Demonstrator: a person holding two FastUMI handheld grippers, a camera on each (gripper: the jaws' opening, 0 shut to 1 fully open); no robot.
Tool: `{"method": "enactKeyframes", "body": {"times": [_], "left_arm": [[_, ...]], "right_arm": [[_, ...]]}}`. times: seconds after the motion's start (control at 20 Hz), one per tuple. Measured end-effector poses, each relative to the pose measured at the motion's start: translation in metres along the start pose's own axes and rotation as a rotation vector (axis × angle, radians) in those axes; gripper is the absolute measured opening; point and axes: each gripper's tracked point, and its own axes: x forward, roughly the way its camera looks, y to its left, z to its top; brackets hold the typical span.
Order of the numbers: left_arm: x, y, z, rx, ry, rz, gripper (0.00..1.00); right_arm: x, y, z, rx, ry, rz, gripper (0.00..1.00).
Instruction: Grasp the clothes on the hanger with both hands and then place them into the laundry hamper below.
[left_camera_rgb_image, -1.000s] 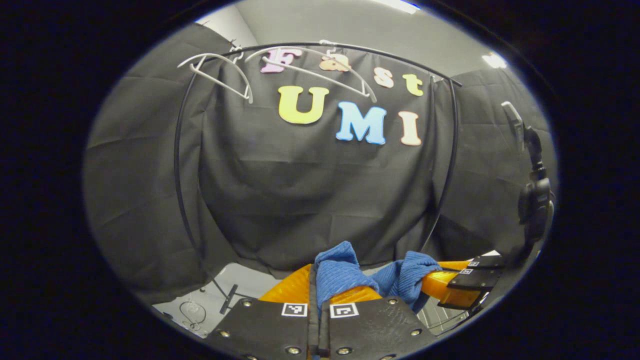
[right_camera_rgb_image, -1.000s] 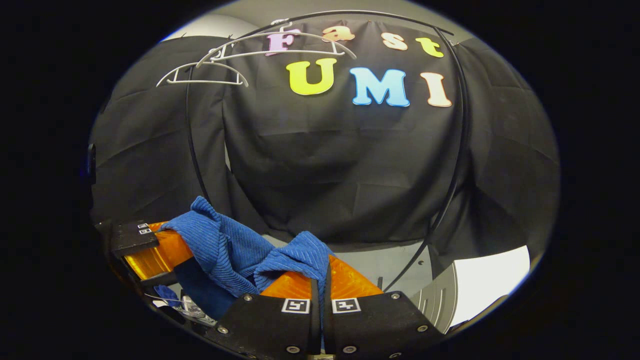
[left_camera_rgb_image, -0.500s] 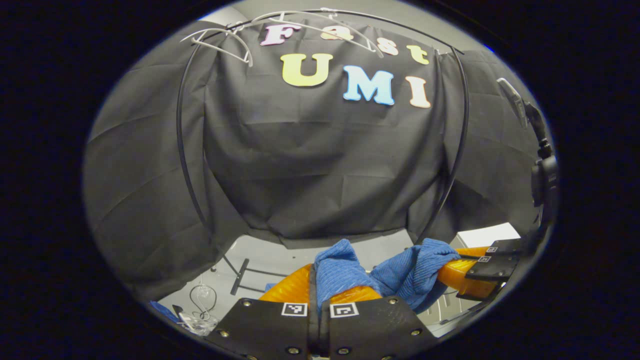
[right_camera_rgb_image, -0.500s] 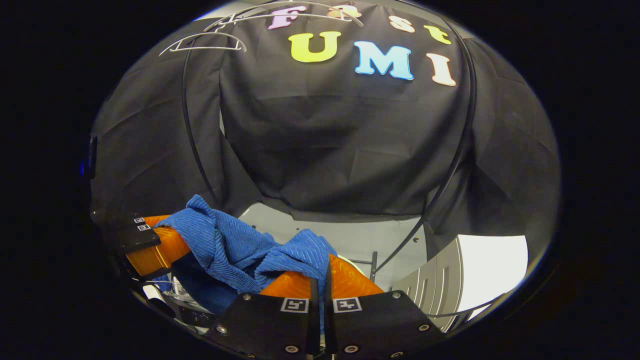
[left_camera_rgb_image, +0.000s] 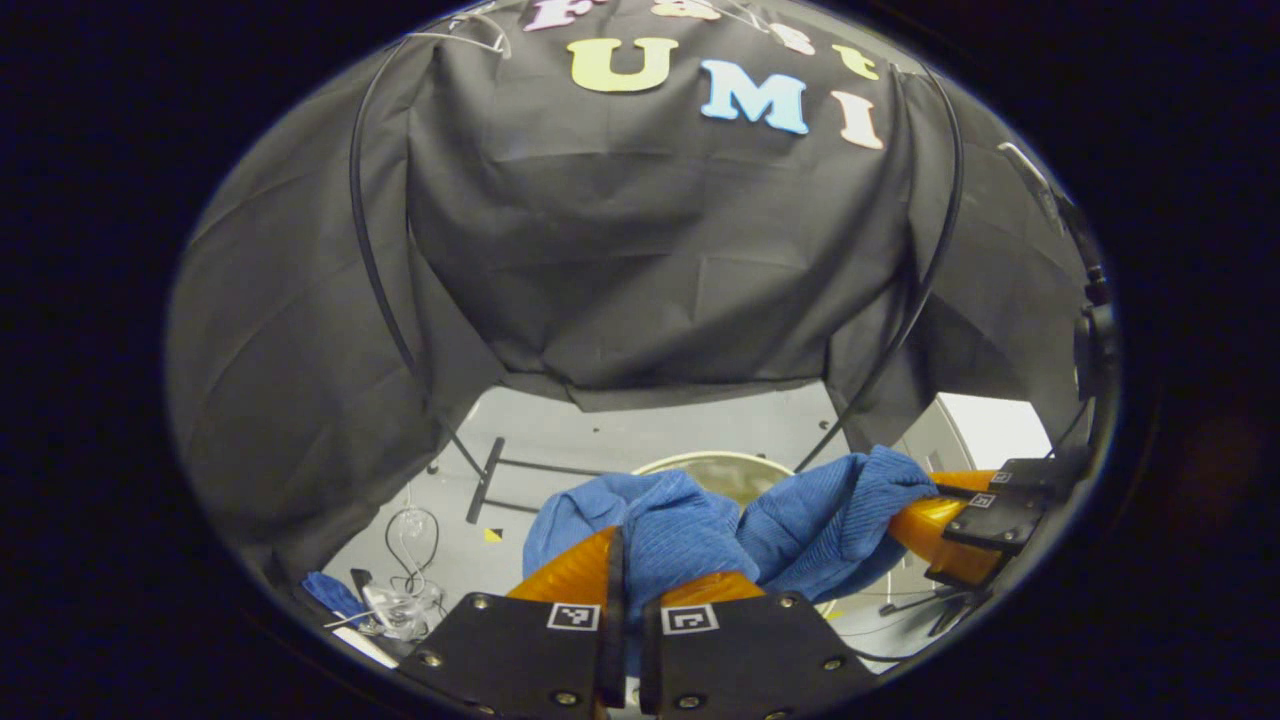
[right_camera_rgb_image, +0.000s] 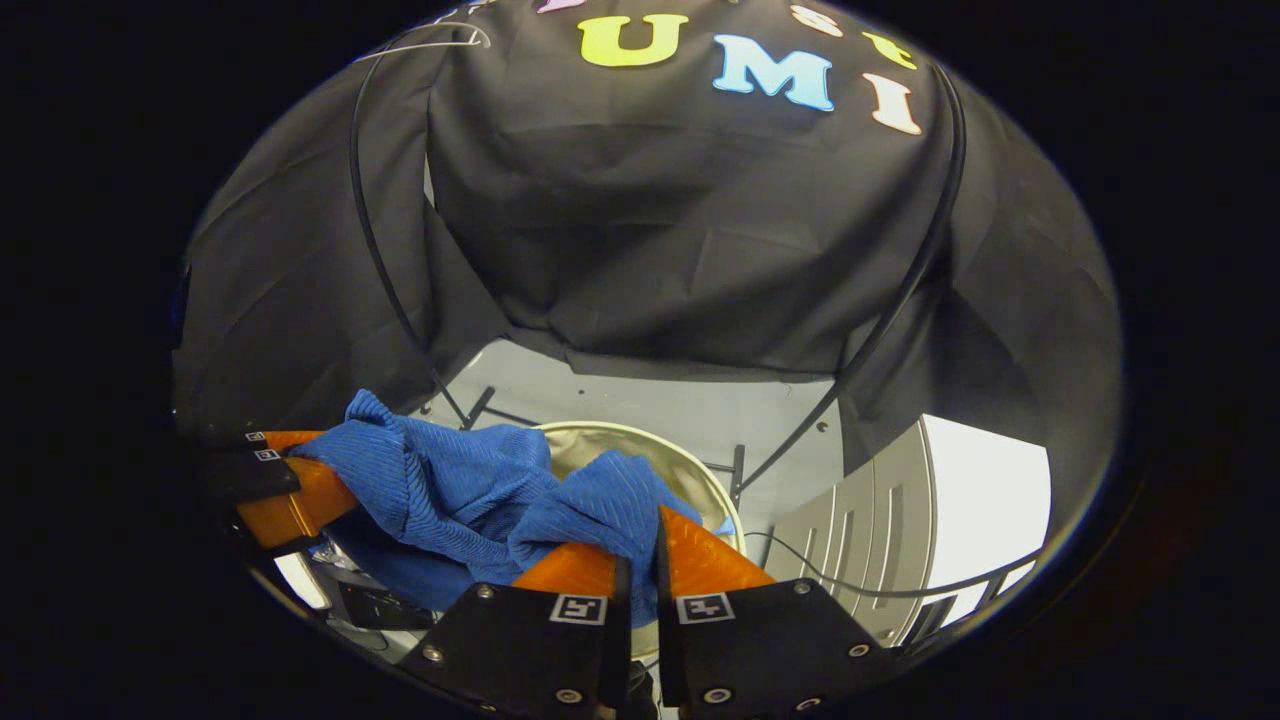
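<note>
A blue ribbed garment (left_camera_rgb_image: 700, 525) (right_camera_rgb_image: 470, 490) hangs slack between my two grippers. My left gripper (left_camera_rgb_image: 628, 560) is shut on one bunched end of it at the bottom of the left gripper view. My right gripper (right_camera_rgb_image: 640, 545) is shut on the other end; it also appears at the right of the left gripper view (left_camera_rgb_image: 925, 500). The left gripper appears at the left of the right gripper view (right_camera_rgb_image: 310, 465). Beneath the cloth stands the round laundry hamper, its pale rim (left_camera_rgb_image: 720, 462) (right_camera_rgb_image: 650, 450) and open mouth partly covered by the garment.
A black clothes rack (left_camera_rgb_image: 372, 250) (right_camera_rgb_image: 905, 280) arches over the hamper, its foot (left_camera_rgb_image: 485, 480) on the grey floor. An empty white hanger (right_camera_rgb_image: 430, 42) hangs at the top left. Cables and small clutter (left_camera_rgb_image: 400, 605) lie on the floor at left. A white slatted cabinet (right_camera_rgb_image: 900, 530) stands at right.
Both grippers have come down with the garment and tilted toward the floor. The hangers slid up to the top edge and the hamper's rim came into sight below the cloth.
</note>
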Motion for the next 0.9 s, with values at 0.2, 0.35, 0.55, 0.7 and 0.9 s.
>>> {"method": "enactKeyframes", "body": {"times": [0.2,0.35,0.55,0.7,0.9], "left_arm": [[0.005,0.0,-0.022,0.01,0.055,-0.006,0.23],[0.004,0.005,-0.029,0.027,0.058,-0.003,0.66],[0.001,0.007,-0.034,0.035,0.061,0.0,0.96],[-0.002,0.012,-0.028,0.041,0.048,0.006,0.95],[-0.017,0.022,-0.009,0.06,-0.007,0.018,0.94]], "right_arm": [[0.008,0.005,-0.02,-0.005,0.064,0.012,0.21],[0.005,0.015,-0.037,-0.006,0.092,0.021,0.53],[0.004,0.012,-0.035,-0.023,0.081,0.001,0.96],[0.002,0.012,-0.033,-0.027,0.071,-0.007,0.95],[-0.008,0.01,-0.019,-0.016,0.033,-0.014,0.95]]}}
